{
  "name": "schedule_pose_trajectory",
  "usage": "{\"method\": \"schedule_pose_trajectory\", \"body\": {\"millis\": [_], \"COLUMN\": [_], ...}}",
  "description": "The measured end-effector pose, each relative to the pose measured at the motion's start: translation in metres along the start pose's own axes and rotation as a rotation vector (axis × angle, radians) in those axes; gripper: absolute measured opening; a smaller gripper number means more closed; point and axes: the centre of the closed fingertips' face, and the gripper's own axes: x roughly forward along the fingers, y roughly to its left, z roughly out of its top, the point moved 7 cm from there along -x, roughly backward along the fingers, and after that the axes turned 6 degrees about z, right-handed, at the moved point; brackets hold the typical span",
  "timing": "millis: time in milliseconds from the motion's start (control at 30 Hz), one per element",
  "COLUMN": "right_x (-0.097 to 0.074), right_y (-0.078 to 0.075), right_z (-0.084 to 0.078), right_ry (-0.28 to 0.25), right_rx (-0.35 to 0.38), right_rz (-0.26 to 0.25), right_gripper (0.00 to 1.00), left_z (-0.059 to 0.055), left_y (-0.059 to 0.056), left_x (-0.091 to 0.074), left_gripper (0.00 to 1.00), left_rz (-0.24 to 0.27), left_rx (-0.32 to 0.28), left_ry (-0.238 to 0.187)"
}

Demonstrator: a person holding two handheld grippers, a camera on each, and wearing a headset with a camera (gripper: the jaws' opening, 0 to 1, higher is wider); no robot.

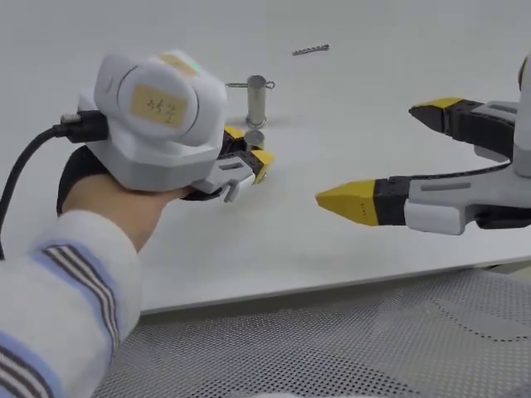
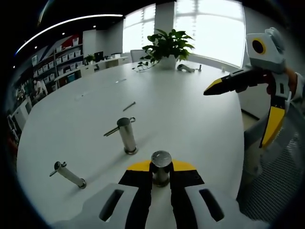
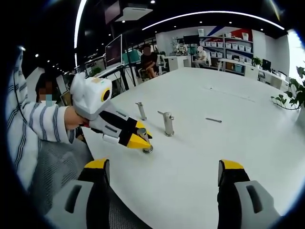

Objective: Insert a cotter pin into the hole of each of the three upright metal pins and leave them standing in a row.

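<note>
Bright, even light on the white counter [image 1: 290, 257], shadows faint and soft; windows [image 2: 209, 28] blow out to glare in the left gripper view; ceiling strips [image 3: 209, 12] glow over a dimmer room in the right; fisheye bends both views' edges.

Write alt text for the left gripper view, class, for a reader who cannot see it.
The left hand-held gripper is shut on an upright metal pin on a white table. Beyond it, a second pin and a third pin each carry a cotter pin; the right hand-held gripper hangs open at upper right.
</note>
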Motion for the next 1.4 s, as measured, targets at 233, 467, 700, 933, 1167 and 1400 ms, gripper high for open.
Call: {"method": "schedule_pose_trajectory", "body": {"millis": [233, 467, 700, 933, 1167, 1400], "right_x": [0.001, 0.0, 0.0, -0.003, -0.005, -0.008], "right_y": [0.001, 0.001, 0.003, 0.002, 0.0, -0.001], "right_z": [0.001, 0.0, 0.0, -0.002, -0.003, -0.002], "right_ry": [0.002, 0.002, -0.001, 0.005, 0.007, 0.015], "right_rx": [-0.004, -0.007, -0.009, -0.009, -0.012, -0.021], "right_rz": [0.004, 0.004, 0.003, -0.005, -0.01, -0.016], "right_gripper": [0.93, 0.93, 0.93, 0.93, 0.93, 0.93], "left_z": [-0.001, 0.005, 0.015, 0.017, 0.014, 0.007], "left_y": [-0.001, 0.0, 0.004, 0.011, 0.014, 0.023], "left_x": [-0.001, -0.006, -0.021, -0.041, -0.059, -0.07], "left_gripper": [0.1, 0.11, 0.3, 0.5, 0.67, 0.95], "left_rz": [-0.012, -0.036, -0.081, -0.113, -0.153, -0.115], "left_rx": [0.047, 0.076, 0.077, 0.044, 0.0, 0.0], "left_ry": [-0.007, -0.052, -0.113, -0.159, -0.178, -0.165]}}
